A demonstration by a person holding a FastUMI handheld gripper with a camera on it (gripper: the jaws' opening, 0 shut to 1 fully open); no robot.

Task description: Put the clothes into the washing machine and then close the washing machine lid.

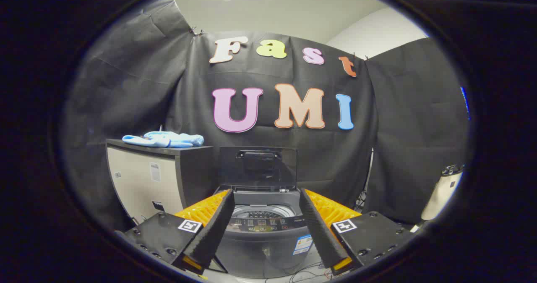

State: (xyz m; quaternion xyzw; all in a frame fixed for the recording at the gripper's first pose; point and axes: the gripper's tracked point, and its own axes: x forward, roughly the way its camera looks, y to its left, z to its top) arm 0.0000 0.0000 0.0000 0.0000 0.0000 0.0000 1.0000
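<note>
One garment: a light blue soft cloth piece (164, 140) lies crumpled on the flat dark top of a cabinet, well to the left of the fingers and higher than them.
Cabinet: a box-shaped cabinet with pale front and dark top (144, 178) stands just beside the washing machine, on its left side; small stickers are on the front.
Washing machine: a grey top-loading washing machine with rounded plastic body (264, 237) stands straight ahead, seen between the two fingers; the shiny metal drum is visible behind the control strip.
Lid: the dark, flat, smooth lid with a handle near its top edge (257, 166) stands upright at the back of the machine, so the opening is free.
Gripper: the gripper (265, 207) is wide open and holds nothing; its two fingers have a ribbed surface and frame the machine.
Right side: a pale rounded object (441, 190) stands near the booth wall; I cannot tell what it is.
Task stage: my judgement is that nothing is loaded yet, and the garment must be fetched first.
Risk: the cloth is limp and bunched, so a shallow pinch may catch only one fold and it could slip out during the carry.
Risk: a hanging end may stay on the machine rim and block the lid.
</note>
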